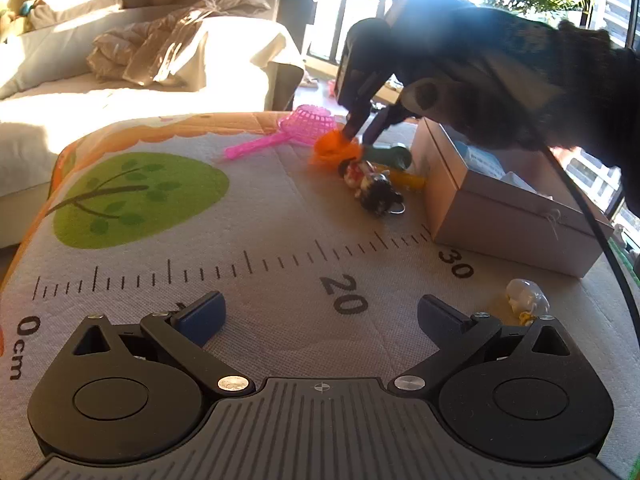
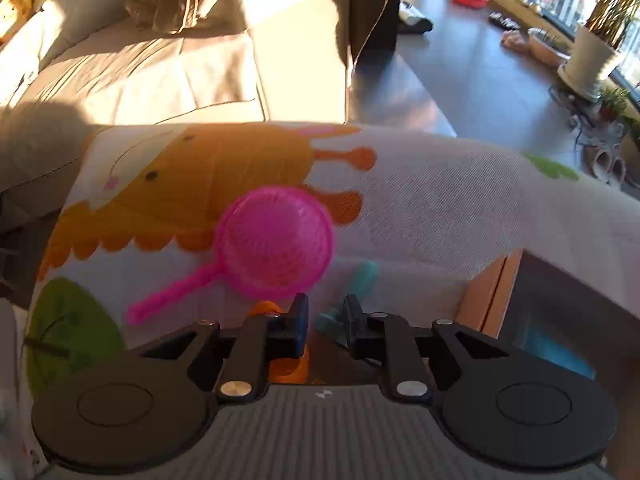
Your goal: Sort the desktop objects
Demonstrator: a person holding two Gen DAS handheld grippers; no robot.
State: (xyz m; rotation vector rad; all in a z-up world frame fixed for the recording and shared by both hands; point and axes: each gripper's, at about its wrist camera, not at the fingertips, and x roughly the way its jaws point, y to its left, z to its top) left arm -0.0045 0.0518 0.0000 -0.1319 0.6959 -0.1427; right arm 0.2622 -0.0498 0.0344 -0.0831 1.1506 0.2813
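Observation:
My left gripper (image 1: 320, 316) is open and empty, low over the printed mat (image 1: 280, 216) near the 20 mark. My right gripper (image 1: 358, 136) reaches down at the far side of the mat onto an orange toy (image 1: 334, 148) and a teal-green toy (image 1: 390, 155). In the right wrist view its jaws (image 2: 326, 322) stand narrowly apart with the teal toy (image 2: 362, 280) between and beyond them and the orange toy (image 2: 290, 364) under the left finger; I cannot tell whether they grip. A pink toy strainer (image 1: 296, 128) (image 2: 276, 244) lies just beyond. A small doll figure (image 1: 370, 186) lies nearby.
An open grey box (image 1: 500, 216) (image 2: 560, 320) stands at the mat's right with items inside. A small white figurine (image 1: 526, 300) lies near my left gripper's right finger. A yellow piece (image 1: 408, 179) lies by the box. A sofa (image 1: 120, 80) is behind the table.

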